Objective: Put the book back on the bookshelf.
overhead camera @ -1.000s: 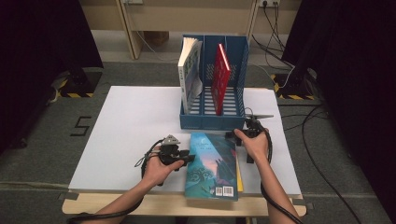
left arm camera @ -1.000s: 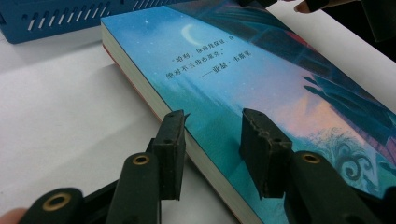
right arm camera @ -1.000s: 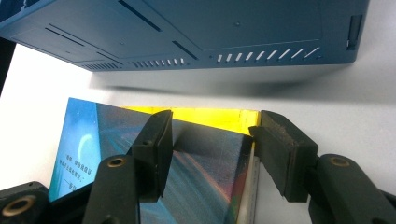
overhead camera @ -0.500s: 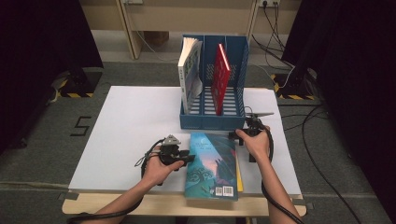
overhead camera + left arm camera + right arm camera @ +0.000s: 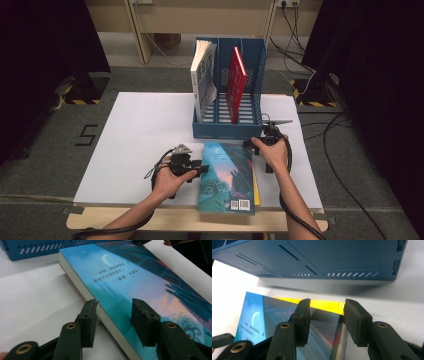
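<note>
A blue-covered book (image 5: 227, 175) lies flat at the table's front edge, on top of a yellow book (image 5: 257, 189). My left gripper (image 5: 201, 169) sits at its left edge. In the left gripper view the gripper (image 5: 114, 303) stands open astride the page edge of the book (image 5: 140, 282), one jaw beside it and one over the cover; the jaws have just been opening a little. My right gripper (image 5: 252, 143) is at the far right corner. In the right gripper view the gripper (image 5: 327, 302) is open over that corner, with the yellow book (image 5: 324, 304) showing beneath; the jaws have just been opening.
A blue file rack (image 5: 227, 127) stands just behind the books, with a white book (image 5: 202, 80) upright in its left slot and a red book (image 5: 236, 82) leaning in the middle. The white table (image 5: 140, 135) stretches to the left. Cables lie on the floor at right.
</note>
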Available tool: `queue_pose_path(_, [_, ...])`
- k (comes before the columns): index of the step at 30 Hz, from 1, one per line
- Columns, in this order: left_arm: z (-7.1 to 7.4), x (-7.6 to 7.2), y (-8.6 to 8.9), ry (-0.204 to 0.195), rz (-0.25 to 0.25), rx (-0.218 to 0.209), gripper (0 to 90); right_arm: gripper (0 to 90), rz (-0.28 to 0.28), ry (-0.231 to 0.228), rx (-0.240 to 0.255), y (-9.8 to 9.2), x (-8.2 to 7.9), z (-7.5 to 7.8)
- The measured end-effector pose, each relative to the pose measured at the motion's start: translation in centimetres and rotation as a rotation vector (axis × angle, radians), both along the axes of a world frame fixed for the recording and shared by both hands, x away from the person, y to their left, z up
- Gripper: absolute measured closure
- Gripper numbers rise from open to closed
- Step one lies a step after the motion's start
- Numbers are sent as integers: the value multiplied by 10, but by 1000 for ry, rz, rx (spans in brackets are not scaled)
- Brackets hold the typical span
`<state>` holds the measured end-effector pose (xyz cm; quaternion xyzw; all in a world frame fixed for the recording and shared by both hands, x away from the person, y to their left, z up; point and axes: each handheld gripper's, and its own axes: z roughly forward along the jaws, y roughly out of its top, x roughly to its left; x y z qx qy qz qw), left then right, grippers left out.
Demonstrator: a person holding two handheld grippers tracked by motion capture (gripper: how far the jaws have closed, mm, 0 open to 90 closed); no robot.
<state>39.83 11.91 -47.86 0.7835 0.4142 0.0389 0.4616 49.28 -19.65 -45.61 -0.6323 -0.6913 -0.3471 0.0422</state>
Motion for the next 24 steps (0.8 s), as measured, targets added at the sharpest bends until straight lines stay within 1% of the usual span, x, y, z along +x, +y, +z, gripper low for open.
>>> queue_pose_path(4, [2, 1, -2, -6, -7, 22, 576, 565, 2, -1, -7, 0, 0, 0])
queue_pose_path(9, [2, 0, -6, -11, -6, 19, 578, 540, -1, 4, -8, -1, 0, 0])
queue_pose_path(10, [2, 0, -7, -10, -7, 17, 578, 534, 2, 2, -18, -2, -1, 0])
queue_pose_path(13, [2, -1, -10, -8, -15, 12, 579, 522, -2, 3, -21, -3, -1, 0])
queue_pose_path(14, [2, -1, -13, -10, -22, 12, 580, 509, -8, 12, -21, -6, -1, 0])
queue_pose_path(15, [2, -1, -13, -10, -22, 12, 580, 502, -13, 10, -15, -7, -1, -1])
queue_pose_path(16, [2, -1, -16, -10, -30, 7, 580, 496, -12, 21, -13, -9, -1, -1])
queue_pose_path(17, [2, -1, -16, -10, -30, 7, 581, 496, -12, 21, -13, -9, -1, -1])
queue_pose_path(20, [2, 0, -19, -15, -38, 9, 581, 467, -18, 41, 17, -15, -1, -4])
queue_pose_path(22, [2, 0, -20, -14, -39, 9, 580, 448, -17, 62, 33, -17, -1, -6])
queue_pose_path(23, [2, 0, -20, -14, -39, 9, 580, 448, -17, 62, 33, -17, -1, -6])
queue_pose_path(24, [3, 1, -20, -12, -41, 11, 580, 444, -18, 65, 48, -18, 0, -8])
